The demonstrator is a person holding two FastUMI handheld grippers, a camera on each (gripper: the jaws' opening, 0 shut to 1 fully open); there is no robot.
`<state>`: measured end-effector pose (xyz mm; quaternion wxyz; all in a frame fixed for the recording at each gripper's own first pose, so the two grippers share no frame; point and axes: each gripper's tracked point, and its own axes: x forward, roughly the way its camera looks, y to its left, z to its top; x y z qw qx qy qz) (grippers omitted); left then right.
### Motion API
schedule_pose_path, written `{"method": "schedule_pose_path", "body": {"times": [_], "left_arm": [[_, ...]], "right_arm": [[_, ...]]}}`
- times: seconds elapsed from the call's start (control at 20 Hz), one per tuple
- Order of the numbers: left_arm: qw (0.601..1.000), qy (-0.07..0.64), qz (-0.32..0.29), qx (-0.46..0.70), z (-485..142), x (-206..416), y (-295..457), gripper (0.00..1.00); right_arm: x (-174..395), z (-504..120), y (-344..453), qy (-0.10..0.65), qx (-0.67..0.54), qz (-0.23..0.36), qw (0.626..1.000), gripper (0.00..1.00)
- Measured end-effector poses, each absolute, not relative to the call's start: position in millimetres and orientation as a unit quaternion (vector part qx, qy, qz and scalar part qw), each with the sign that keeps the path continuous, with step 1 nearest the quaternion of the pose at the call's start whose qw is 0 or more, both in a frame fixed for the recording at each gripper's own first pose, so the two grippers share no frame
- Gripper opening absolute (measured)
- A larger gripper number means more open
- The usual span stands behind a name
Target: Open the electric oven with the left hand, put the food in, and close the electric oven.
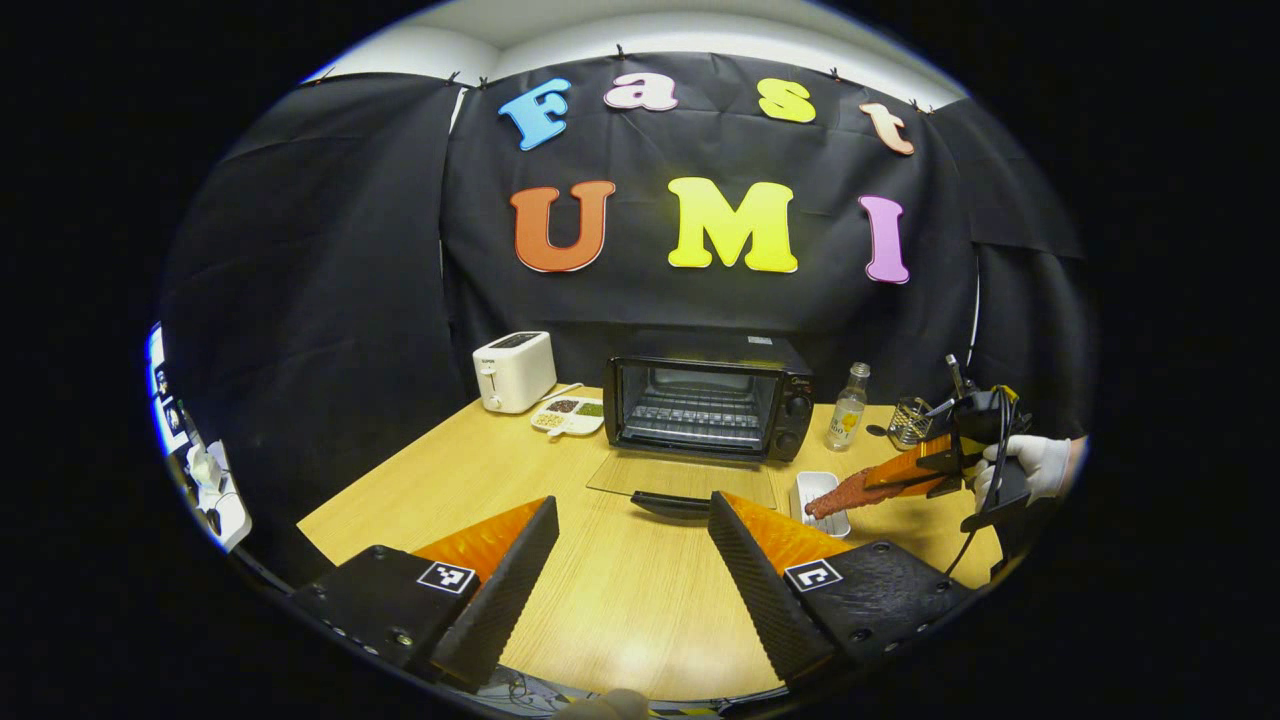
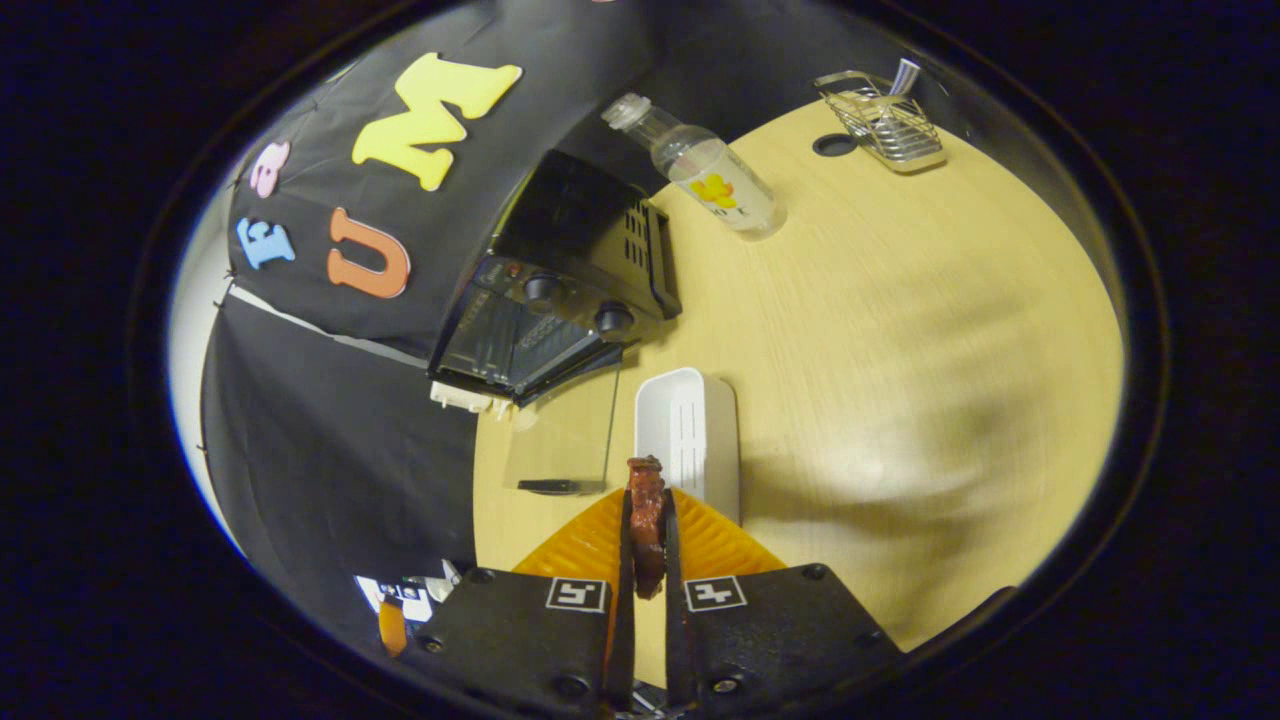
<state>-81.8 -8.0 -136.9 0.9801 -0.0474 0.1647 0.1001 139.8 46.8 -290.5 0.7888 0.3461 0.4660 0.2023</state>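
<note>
The black electric oven stands at the back of the wooden table with its glass door folded down flat and the wire rack inside showing. My left gripper is open in front of the door, nothing between its fingers. At the right, a gloved hand holds my right gripper, which is shut on a reddish-brown strip of food above a small white tray. In the right gripper view the food is pinched between the fingers, with the white tray and the oven beyond.
A white toaster and a divided dish of grains sit left of the oven. A clear bottle and a wire holder stand to its right; the bottle and the holder also appear in the right gripper view.
</note>
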Motion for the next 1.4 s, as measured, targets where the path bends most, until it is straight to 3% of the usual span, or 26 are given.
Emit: {"method": "schedule_pose_path", "body": {"times": [0.45, 0.75, 0.95, 1.0, 1.05, 1.1, 1.4], "left_arm": [[0.985, 0.154, 0.065, -0.047, -129.2, -150.4, 42.8, 0.96], [0.986, 0.147, 0.060, -0.052, -120.2, -184.9, 72.1, 0.96], [0.984, 0.147, 0.086, -0.059, -119.4, -191.9, 96.9, 0.96], [0.983, 0.150, 0.089, -0.062, -121.1, -192.1, 100.5, 0.96], [0.982, 0.153, 0.094, -0.063, -121.4, -191.1, 106.0, 0.96], [0.981, 0.155, 0.100, -0.061, -120.4, -190.0, 113.1, 0.96], [0.979, 0.160, 0.121, -0.035, -113.9, -165.0, 148.8, 0.96]], "right_arm": [[79.5, -210.6, 92.3, 0.326, 0.435, 0.131, 0.829, 0.15], [64.6, -200.4, 148.2, 0.268, 0.498, 0.086, 0.820, 0.15], [87.2, -202.9, 188.7, 0.254, 0.514, 0.065, 0.817, 0.12], [97.2, -203.4, 198.0, 0.246, 0.518, 0.063, 0.817, 0.15], [110.9, -207.1, 206.2, 0.240, 0.515, 0.057, 0.821, 0.12], [125.8, -212.0, 215.8, 0.235, 0.512, 0.051, 0.825, 0.15], [200.7, -228.5, 274.0, 0.224, 0.499, 0.037, 0.836, 0.15]]}}
